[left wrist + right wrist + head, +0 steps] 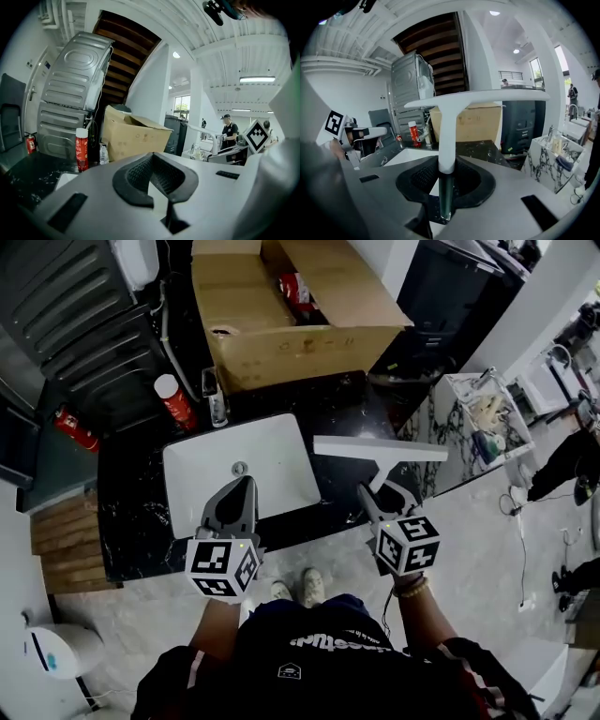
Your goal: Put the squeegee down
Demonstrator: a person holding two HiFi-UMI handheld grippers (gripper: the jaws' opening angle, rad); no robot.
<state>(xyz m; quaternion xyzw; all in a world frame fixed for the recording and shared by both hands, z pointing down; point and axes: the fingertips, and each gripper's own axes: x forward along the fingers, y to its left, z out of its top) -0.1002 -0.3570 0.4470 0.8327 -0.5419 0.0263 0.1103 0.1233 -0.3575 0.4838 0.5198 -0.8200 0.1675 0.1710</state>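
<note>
The squeegee [380, 450] is white and T-shaped, with a dark end to its handle. Its blade runs crosswise over the right edge of the black marble counter [141, 521]. My right gripper [373, 493] is shut on the handle, seen in the right gripper view as a white stem [447, 136] rising from between the pads to the blade. My left gripper [246, 486] hovers over the front of the white sink [272, 451]. In the left gripper view its jaws [159, 197] stand slightly apart with nothing between them.
A red can [175, 401] and a faucet [216, 397] stand behind the sink. An open cardboard box [281, 343] sits at the back of the counter. To the right is a marble-patterned stand [478, 418] with small items. A person [228, 131] stands in the distance.
</note>
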